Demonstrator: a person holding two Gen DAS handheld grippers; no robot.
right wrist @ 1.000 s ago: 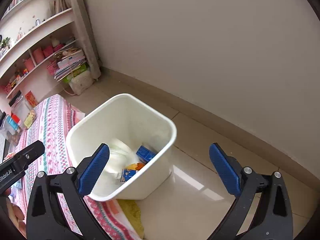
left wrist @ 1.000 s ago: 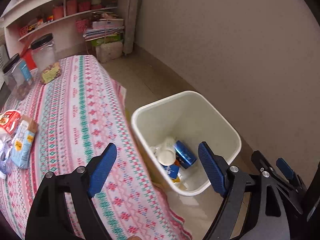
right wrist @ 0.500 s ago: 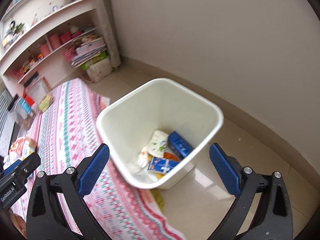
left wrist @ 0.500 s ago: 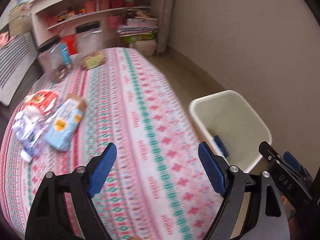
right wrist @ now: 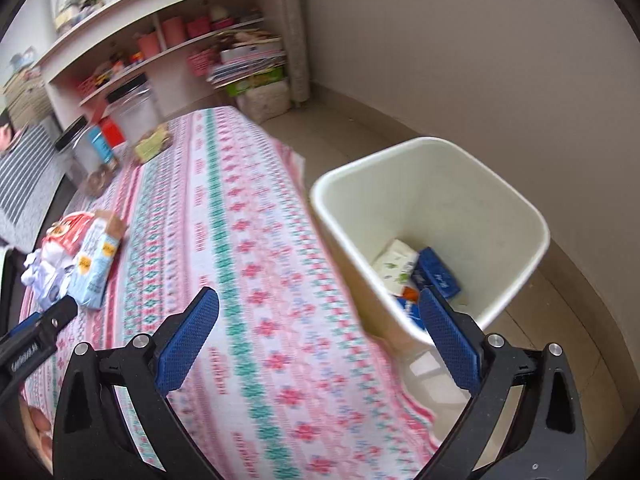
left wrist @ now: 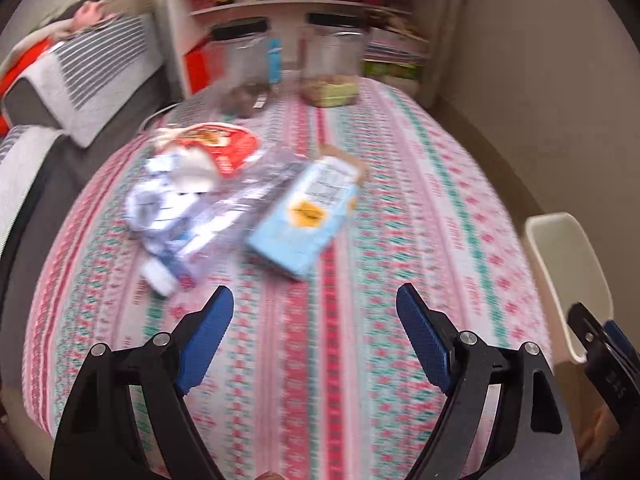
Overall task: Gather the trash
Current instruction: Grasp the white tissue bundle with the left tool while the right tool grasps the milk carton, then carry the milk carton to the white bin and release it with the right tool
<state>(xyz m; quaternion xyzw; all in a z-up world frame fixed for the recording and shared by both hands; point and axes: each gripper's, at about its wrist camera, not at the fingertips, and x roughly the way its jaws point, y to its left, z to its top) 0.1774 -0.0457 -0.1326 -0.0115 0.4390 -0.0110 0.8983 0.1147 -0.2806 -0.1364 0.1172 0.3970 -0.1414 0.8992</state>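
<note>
A light blue carton (left wrist: pixel 306 216) lies on the patterned tablecloth (left wrist: pixel 400 260), beside crumpled white-and-blue wrappers (left wrist: pixel 172 204) and a red packet (left wrist: pixel 224 146). My left gripper (left wrist: pixel 314 320) hangs open over the cloth, short of that pile, nothing between its fingers. In the right wrist view the same carton (right wrist: pixel 94 266) and wrappers (right wrist: pixel 42 276) lie at the far left. My right gripper (right wrist: pixel 318 320) is open and empty above the table's edge. The cream bin (right wrist: pixel 500 200) stands on the floor to the right, holding a white pack (right wrist: pixel 394 266) and blue packets (right wrist: pixel 438 274).
Two clear jars with black lids (left wrist: pixel 244 68) (left wrist: pixel 332 64) stand at the table's far end. Shelves (right wrist: pixel 168 44) with pink pots and books line the back wall. A grey sofa with a striped cushion (left wrist: pixel 92 68) sits left of the table. The bin's rim (left wrist: pixel 568 264) shows right.
Both grippers have swung left from over the bin toward the table. The left wrist view now faces the trash pile; the bin has slid to the right edge. Both stayed open.
</note>
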